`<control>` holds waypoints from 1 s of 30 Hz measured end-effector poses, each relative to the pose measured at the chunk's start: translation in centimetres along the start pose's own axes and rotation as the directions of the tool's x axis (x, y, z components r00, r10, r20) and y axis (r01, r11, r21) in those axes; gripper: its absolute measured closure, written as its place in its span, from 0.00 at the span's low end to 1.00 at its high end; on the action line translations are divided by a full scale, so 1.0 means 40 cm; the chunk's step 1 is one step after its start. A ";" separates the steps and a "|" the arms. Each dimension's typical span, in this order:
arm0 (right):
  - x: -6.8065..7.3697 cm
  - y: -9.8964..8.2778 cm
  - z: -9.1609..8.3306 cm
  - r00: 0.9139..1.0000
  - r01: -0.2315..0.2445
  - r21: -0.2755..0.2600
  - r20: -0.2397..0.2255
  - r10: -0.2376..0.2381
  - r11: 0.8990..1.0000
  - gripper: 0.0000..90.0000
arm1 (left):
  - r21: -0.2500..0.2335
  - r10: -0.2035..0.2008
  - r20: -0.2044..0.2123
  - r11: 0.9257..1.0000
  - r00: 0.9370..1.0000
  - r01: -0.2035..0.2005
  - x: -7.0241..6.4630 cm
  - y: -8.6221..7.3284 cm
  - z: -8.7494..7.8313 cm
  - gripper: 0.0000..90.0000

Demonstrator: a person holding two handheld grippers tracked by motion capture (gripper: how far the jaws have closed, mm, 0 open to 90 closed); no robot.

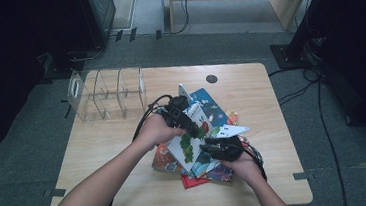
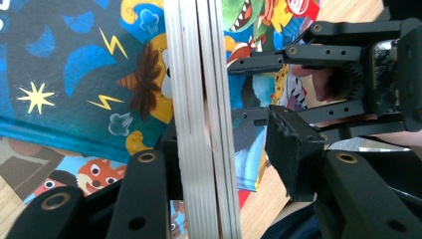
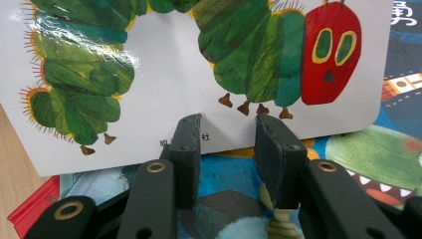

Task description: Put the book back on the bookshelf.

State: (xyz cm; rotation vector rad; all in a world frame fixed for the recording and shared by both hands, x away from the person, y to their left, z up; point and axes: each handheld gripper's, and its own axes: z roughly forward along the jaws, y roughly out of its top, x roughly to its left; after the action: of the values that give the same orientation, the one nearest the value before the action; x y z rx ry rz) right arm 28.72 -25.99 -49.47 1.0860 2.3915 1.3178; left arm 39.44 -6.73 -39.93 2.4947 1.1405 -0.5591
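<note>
A light wooden table (image 1: 99, 140) stands on grey carpet, with cables along the floor at three o'clock. A clear acrylic rack (image 1: 107, 93) sits at ten o'clock, well apart from the pile of picture books (image 1: 212, 168) at centre. The caterpillar book (image 1: 190, 140) is tilted up over the pile. The left gripper (image 1: 185, 123) straddles its page edge, pads not pressing. The right gripper (image 1: 214, 148), jaws parted, meets its lower edge. Bare tabletop lies at seven o'clock.

— Anything legible on those books?
— Barely; on the white caterpillar book (image 3: 164, 74), low on its cover, one Chinese character, 社, shows; a blue book (image 3: 405, 50) beside it bears a white character I can't make out.
</note>
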 end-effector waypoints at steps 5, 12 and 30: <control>0.000 -0.001 0.000 1.000 0.003 0.000 0.000 -0.003 1.000 0.68 | 0.019 0.001 -0.005 1.000 1.000 -0.001 0.000 0.003 0.011 0.67; -0.001 -0.002 -0.001 1.000 0.009 -0.002 0.005 -0.009 1.000 0.66 | 0.013 -0.015 0.011 1.000 1.000 0.015 0.012 0.003 0.010 0.76; 0.002 -0.007 0.011 0.998 0.057 -0.001 0.027 -0.057 0.998 0.42 | 0.039 -0.064 0.049 0.997 0.997 0.062 0.033 0.004 0.002 0.85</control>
State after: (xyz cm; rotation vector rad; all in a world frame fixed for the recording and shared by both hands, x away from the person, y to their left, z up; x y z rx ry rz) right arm 28.73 -25.73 -49.94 1.0207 2.3827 1.2783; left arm 40.33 -6.01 -40.59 2.4689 1.2040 -0.6627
